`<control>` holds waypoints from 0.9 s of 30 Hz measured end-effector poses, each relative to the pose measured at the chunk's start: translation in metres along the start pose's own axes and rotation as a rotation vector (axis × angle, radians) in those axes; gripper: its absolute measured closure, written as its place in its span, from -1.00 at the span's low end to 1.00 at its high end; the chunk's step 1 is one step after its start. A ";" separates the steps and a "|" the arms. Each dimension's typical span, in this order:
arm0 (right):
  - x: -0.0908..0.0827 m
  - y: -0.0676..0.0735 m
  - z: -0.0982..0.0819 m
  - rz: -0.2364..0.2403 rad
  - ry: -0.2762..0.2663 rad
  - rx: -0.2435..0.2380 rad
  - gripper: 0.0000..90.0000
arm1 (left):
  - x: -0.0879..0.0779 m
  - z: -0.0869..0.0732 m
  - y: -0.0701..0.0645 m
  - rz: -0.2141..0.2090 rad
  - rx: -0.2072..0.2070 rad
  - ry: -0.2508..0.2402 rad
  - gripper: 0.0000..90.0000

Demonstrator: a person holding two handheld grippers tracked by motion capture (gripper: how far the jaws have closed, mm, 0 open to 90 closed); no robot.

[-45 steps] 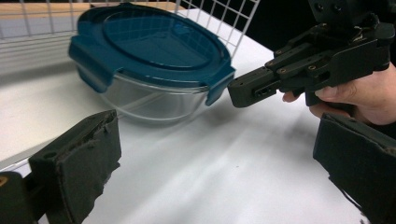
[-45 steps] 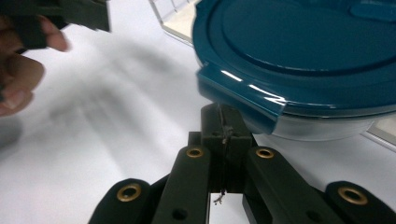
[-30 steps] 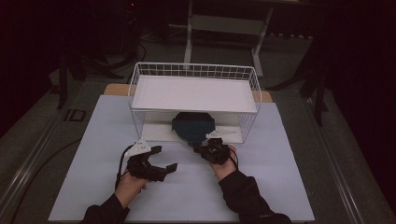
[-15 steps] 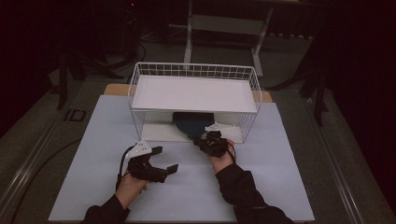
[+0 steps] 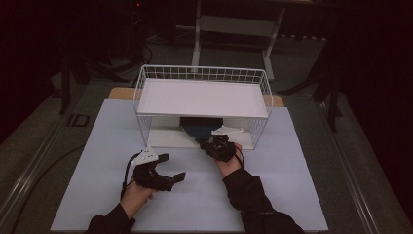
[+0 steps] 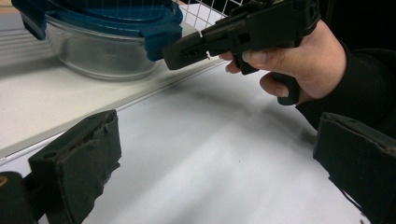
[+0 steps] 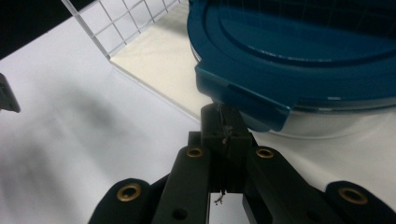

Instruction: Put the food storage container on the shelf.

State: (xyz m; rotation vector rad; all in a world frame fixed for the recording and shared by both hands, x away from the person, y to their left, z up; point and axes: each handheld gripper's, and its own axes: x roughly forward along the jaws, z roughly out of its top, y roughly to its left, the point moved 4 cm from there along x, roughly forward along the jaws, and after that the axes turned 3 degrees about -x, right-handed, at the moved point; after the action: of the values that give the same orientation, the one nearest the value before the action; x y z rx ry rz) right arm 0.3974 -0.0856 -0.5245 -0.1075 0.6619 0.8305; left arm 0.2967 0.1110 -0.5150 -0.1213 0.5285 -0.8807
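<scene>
- The container (image 7: 299, 60), a clear glass bowl under a blue clip-on lid, sits on the lower shelf of the white wire rack (image 5: 202, 78), near the open front edge, a little right of the middle.
- Its lid tab (image 7: 243, 100) juts out toward me, straight ahead of my right fingers (image 7: 223, 123) and just above their tips.
- Those right fingers are pressed together with nothing between them; their tips sit at the tab's underside, touching or very close, I can't tell which.
- In the left gripper view, the same closed tips (image 6: 182, 52) meet the tab from the side, level with the shelf edge.
- My judgement: the next move turns on that tab, either nudging it up or hooking the container forward out of the rack.
- My right hand (image 5: 221, 148) is far nearer; it's at the rack's mouth.
- My left fingers (image 5: 168, 168) stand wide open, empty, resting over the white worktop (image 5: 302, 195), well apart from the rack.
</scene>
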 end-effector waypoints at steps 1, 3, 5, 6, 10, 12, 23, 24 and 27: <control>0.000 0.000 -0.001 -0.003 0.005 0.003 1.00 | 0.000 0.000 0.000 0.000 0.001 -0.002 -0.97; -0.003 0.001 -0.003 0.004 0.003 0.002 0.97 | -0.001 0.001 -0.001 -0.001 0.003 -0.002 -0.97; -0.007 0.003 -0.005 0.013 -0.004 0.003 0.83 | -0.003 0.002 -0.002 0.000 0.009 -0.007 -0.97; -0.010 0.004 -0.006 0.018 -0.009 -0.002 0.78 | -0.004 0.002 -0.002 0.001 0.012 -0.005 -0.97; -0.021 0.007 -0.010 0.022 -0.022 -0.029 0.63 | -0.007 0.001 -0.004 0.000 0.023 0.001 -0.97; -0.027 0.007 -0.012 0.030 -0.032 -0.029 0.47 | -0.008 0.000 -0.005 -0.004 0.021 0.005 -0.97; -0.055 0.014 -0.018 0.097 -0.118 -0.010 -0.63 | -0.014 0.001 -0.009 -0.015 0.031 0.001 -0.97; -0.057 0.014 -0.019 0.085 -0.125 -0.019 -0.63 | -0.015 0.001 -0.009 -0.017 0.032 -0.001 -0.97; -0.064 0.011 -0.023 0.077 -0.137 -0.026 -0.63 | -0.016 0.000 -0.009 -0.018 0.034 0.001 -0.97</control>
State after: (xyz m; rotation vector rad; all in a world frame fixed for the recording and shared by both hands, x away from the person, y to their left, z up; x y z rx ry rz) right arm 0.3471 -0.1268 -0.5035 -0.0479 0.5288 0.9121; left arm 0.2821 0.1173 -0.5056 -0.0952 0.5137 -0.9070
